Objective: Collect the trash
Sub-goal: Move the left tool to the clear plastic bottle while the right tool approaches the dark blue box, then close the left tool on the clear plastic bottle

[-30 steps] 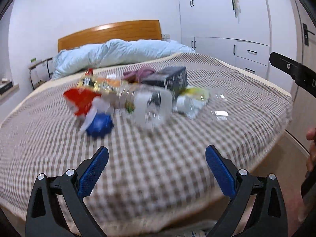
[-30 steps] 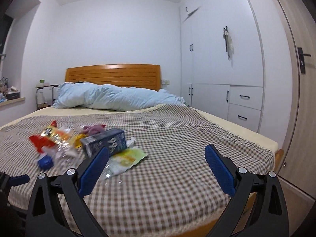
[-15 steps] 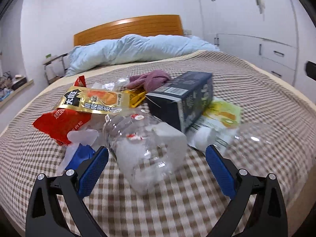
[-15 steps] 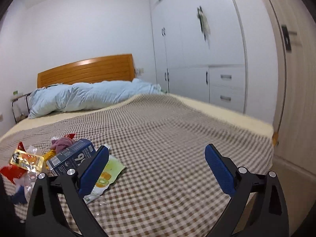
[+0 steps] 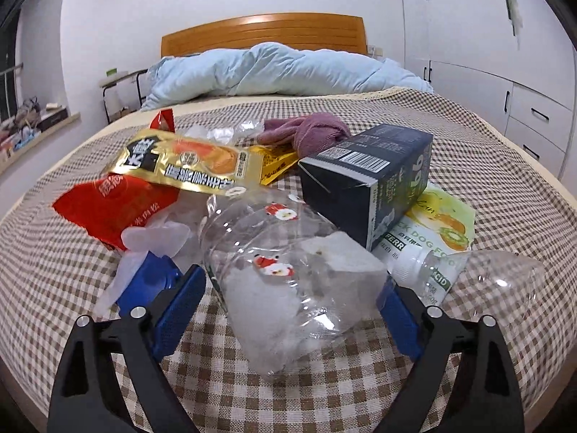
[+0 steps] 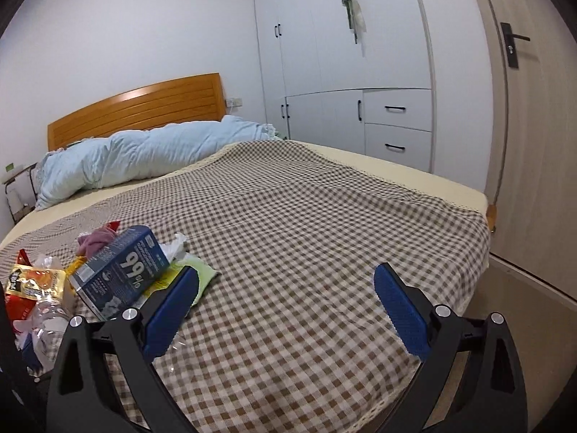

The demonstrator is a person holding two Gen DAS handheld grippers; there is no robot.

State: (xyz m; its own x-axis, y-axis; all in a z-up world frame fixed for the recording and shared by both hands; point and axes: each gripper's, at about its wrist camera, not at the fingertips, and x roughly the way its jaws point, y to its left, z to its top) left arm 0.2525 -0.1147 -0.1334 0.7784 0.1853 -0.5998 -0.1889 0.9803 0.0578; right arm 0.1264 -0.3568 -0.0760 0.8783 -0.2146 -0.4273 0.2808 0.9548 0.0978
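Left claw [image 5: 290, 290]: spread wide, its blue pads on either side of a clear crushed plastic bottle [image 5: 288, 252] lying on the checked bedspread [image 5: 324, 389]; contact cannot be told. Just beyond: dark blue carton [image 5: 371, 176], gold snack packet [image 5: 191, 162], red wrapper [image 5: 111, 209], blue cap [image 5: 148, 285], small white-capped bottle [image 5: 425, 267] on a green fruit-print pouch [image 5: 447, 223], mauve cloth [image 5: 313, 131]. Right claw [image 6: 285, 310]: spread wide, holding nothing, over bare bedspread right of the trash pile. Farther: light blue duvet [image 5: 281, 68], wooden headboard [image 5: 263, 32].
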